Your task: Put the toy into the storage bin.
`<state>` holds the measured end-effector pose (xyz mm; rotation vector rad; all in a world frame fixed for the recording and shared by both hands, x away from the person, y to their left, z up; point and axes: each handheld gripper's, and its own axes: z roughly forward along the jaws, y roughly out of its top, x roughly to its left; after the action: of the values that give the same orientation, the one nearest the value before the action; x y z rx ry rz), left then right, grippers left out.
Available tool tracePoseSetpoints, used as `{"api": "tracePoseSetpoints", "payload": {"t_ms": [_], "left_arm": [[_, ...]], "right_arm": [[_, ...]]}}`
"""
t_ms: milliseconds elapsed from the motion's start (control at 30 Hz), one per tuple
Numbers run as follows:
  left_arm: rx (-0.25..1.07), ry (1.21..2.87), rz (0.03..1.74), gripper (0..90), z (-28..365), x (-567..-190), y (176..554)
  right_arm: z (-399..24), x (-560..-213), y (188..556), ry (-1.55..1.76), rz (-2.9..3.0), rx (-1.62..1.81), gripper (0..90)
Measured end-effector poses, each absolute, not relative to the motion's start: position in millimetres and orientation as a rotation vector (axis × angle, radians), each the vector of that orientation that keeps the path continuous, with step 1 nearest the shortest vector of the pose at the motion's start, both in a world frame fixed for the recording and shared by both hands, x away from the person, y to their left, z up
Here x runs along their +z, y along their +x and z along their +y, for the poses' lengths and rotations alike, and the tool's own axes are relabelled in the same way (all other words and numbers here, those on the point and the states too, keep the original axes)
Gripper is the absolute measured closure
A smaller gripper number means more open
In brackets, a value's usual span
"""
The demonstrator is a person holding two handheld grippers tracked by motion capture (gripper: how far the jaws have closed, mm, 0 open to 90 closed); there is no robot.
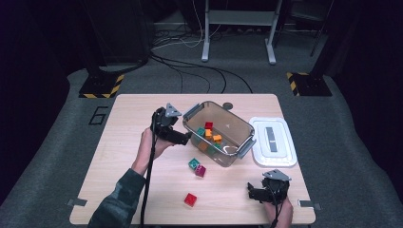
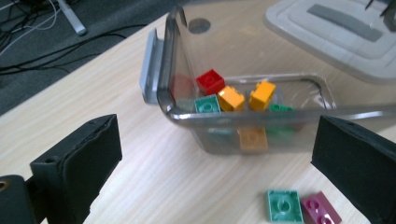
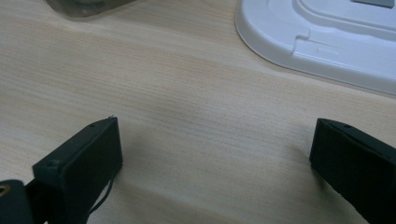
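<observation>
Hiding lower bricks, smoky container [image 2: 299, 81] wall; left gripper [image 2: 215, 154] empty, wide

Wooden table [image 1: 128, 190] — clear bin [image 1: 237, 142], white lid [image 1: 273, 154], three loose bricks [image 1: 190, 199].

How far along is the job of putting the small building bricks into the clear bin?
Partly done. Several bricks, red, orange and green, already lie in the clear plastic bin. The left gripper is beside the bin's near wall, jaws open and empty. The right gripper sits open and empty on the wooden table. Left: green brick, magenta brick, red brick, and the white lid lying off.
</observation>
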<state>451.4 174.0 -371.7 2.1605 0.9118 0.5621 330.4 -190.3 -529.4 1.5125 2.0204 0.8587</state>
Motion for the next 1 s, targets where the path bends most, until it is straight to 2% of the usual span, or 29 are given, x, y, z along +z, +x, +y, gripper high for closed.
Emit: {"api": "tracePoseSetpoints", "payload": {"t_ms": [367,667,1000], "left_arm": [[0.479,2.182,0.992,0.3,186,-423,437],[0.372,2.225,1.045,1.4,178,-472,439],[0.315,2.235,1.048,2.7,162,-491,443]], "right_arm": [[-190,-529,330,1.513,2.02,0.858,1.3],[-190,-529,330,1.513,2.02,0.858,1.3],[-190,-529,330,1.513,2.02,0.858,1.3]]}}
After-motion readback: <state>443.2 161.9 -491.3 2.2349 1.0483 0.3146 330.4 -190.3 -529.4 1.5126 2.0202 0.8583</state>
